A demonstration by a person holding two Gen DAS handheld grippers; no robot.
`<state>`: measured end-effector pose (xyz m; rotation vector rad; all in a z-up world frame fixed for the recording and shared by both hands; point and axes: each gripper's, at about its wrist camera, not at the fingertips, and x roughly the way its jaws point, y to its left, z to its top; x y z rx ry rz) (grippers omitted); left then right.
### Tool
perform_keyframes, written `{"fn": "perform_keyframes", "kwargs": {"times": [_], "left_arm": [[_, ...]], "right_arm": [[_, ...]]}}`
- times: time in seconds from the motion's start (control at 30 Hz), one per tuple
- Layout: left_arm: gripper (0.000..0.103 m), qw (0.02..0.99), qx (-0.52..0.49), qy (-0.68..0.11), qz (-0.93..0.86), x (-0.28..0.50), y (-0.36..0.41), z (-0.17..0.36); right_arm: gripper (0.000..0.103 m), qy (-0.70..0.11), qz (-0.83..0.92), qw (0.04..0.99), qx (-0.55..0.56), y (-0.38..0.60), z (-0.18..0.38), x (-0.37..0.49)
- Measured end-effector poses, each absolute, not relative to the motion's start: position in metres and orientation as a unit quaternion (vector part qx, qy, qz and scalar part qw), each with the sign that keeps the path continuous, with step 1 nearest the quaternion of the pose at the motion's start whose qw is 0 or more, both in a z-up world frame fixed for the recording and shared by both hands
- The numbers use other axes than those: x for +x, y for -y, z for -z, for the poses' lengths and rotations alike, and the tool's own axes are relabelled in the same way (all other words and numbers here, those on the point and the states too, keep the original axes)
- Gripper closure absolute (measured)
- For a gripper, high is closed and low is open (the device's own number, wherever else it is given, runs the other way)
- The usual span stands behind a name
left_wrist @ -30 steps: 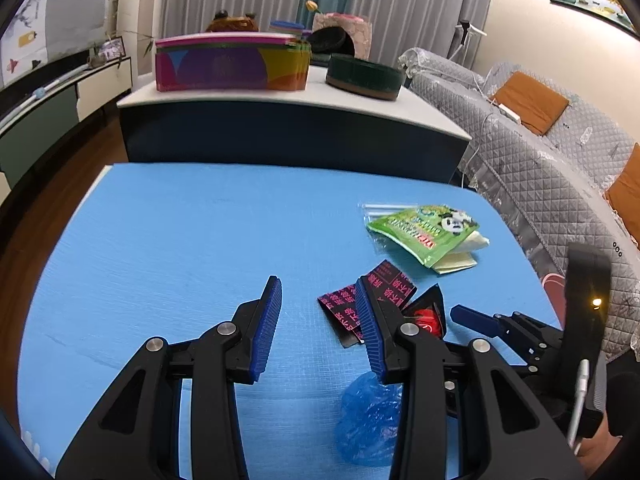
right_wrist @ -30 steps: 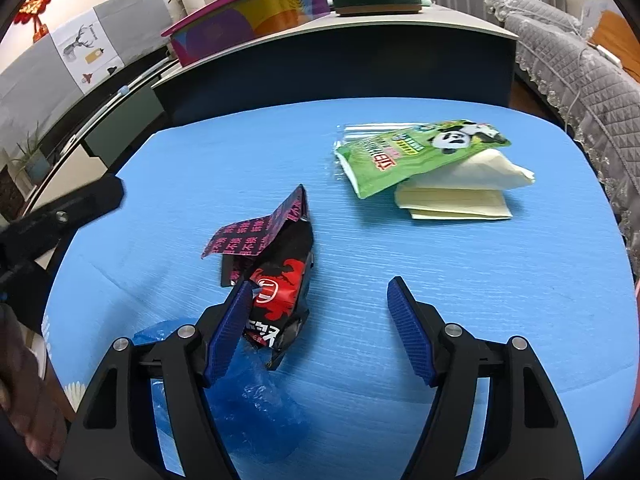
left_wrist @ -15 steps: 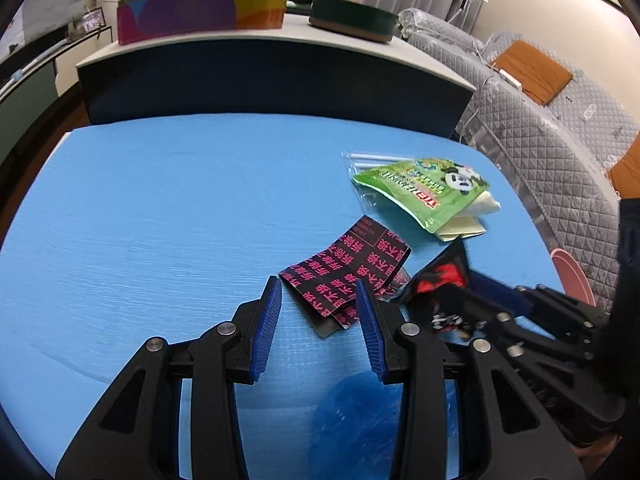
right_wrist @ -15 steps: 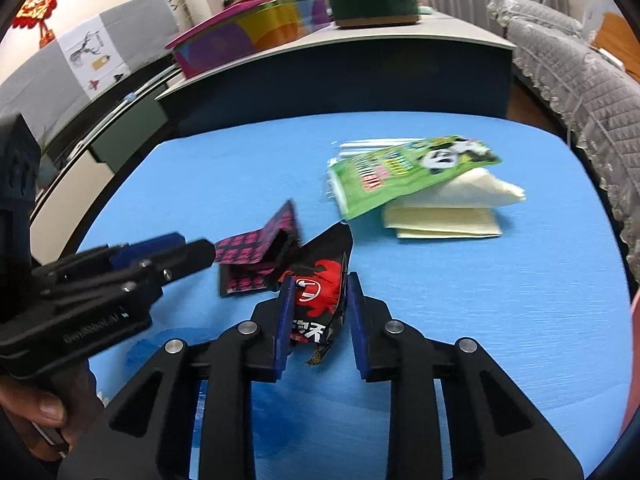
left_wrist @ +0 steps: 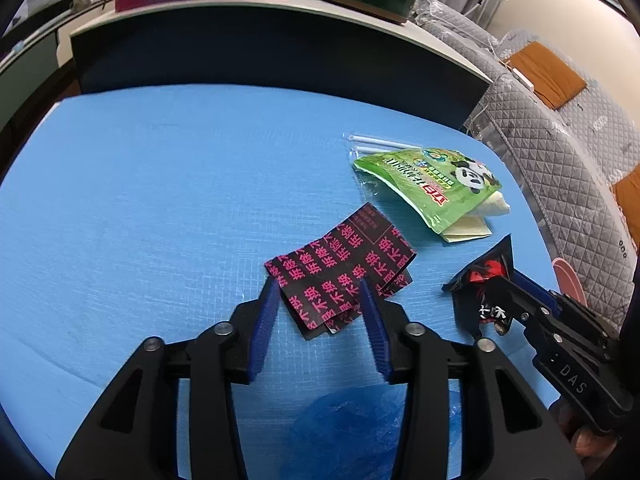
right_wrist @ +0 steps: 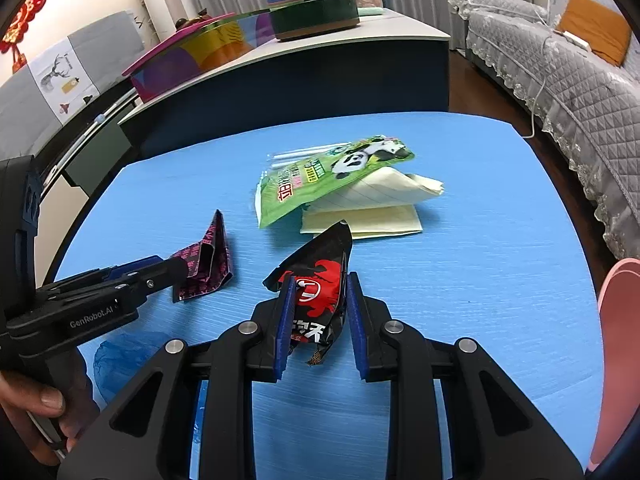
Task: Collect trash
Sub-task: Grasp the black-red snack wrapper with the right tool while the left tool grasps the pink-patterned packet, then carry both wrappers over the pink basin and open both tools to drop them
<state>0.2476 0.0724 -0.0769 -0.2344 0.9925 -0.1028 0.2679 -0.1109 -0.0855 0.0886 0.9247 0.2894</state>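
Right claw [right_wrist: 320, 292] pinches the black-red wrapper [right_wrist: 320, 276], lifted off the blue bench [left_wrist: 140, 200]. Left claw [left_wrist: 320, 300] is spread around the pink-print wrapper [left_wrist: 340, 272], possibly touching it. Green pouch [left_wrist: 432, 188] lies on cream bags [right_wrist: 380, 204]. Blue bag [left_wrist: 360, 432] lies crumpled near, contents unclear.

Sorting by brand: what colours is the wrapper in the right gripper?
Black with a red splash, clearest in the right wrist view: wrapper, right gripper.

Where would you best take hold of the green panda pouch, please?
Grip the green panda pouch by its lower left edge, coming from the near side. That edge lies free over the blue table, while the far end rests propped on the cream paper.
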Motion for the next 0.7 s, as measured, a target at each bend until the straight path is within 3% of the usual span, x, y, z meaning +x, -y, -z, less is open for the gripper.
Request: {"fn": "perform_keyframes", "kwargs": {"times": [0.17,0.27,0.3,0.53,0.7], "left_arm": [[0.057,0.867,-0.120,-0.481,0.051,0.248,-0.073,0.080],[0.072,0.873,-0.114,-0.471,0.057,0.246,-0.070,0.074],[0.087,0.876,-0.108,-0.466,0.057,0.246,-0.070,0.072],[0.098,0.896,-0.083,-0.431,0.071,0.241,-0.058,0.052],[0.101,0.912,-0.058,-0.397,0.088,0.233,-0.044,0.034]], "right_arm": [[0.077,-0.443,-0.139,0.885,0.037,0.111,0.083,0.266],[0.077,-0.443,-0.139,0.885,0.036,0.111,0.083,0.264],[0.077,-0.442,-0.138,0.886,0.036,0.112,0.082,0.264],[0.077,-0.435,-0.133,0.890,0.034,0.118,0.074,0.255],[0.077,-0.427,-0.127,0.895,0.032,0.125,0.065,0.246]]}}
